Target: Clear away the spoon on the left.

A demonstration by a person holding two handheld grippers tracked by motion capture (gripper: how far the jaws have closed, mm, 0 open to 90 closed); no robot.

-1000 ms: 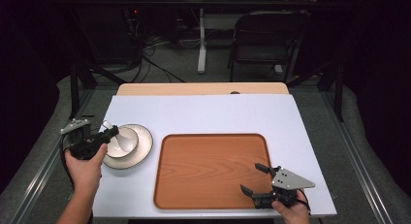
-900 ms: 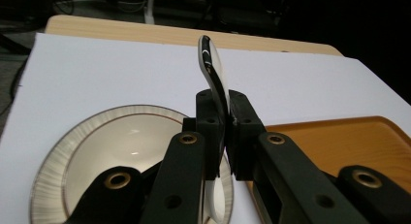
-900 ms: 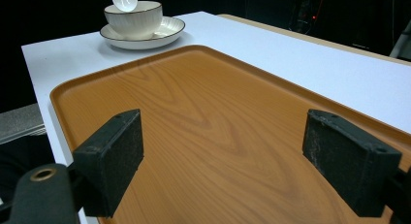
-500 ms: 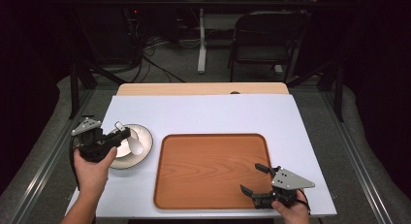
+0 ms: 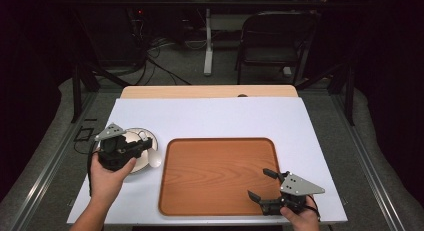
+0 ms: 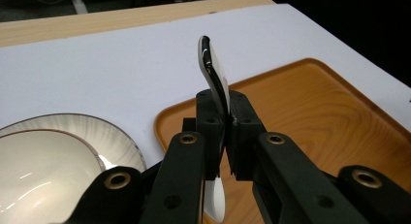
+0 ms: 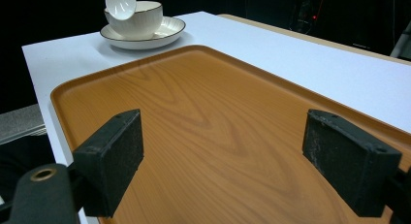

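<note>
Left gripper (image 6: 220, 136), held in the person's left hand (image 5: 107, 178) at nine o'clock on the white table (image 5: 225, 116), clamps a white ceramic spoon (image 6: 213, 73) upright above the white bowl (image 7: 138, 18) and its saucer (image 7: 167, 32). Since a second ago it has lifted and drawn slightly toward the person. Right gripper (image 7: 223, 156) rests, jaws spread wide, over the brown wooden tray (image 5: 220, 173) at five o'clock, unmoved.

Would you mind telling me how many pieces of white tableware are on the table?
3: a white spoon clamped in the left gripper, a ribbed bowl near the table's left edge, and the saucer beneath that bowl. Nothing seems hidden.
</note>
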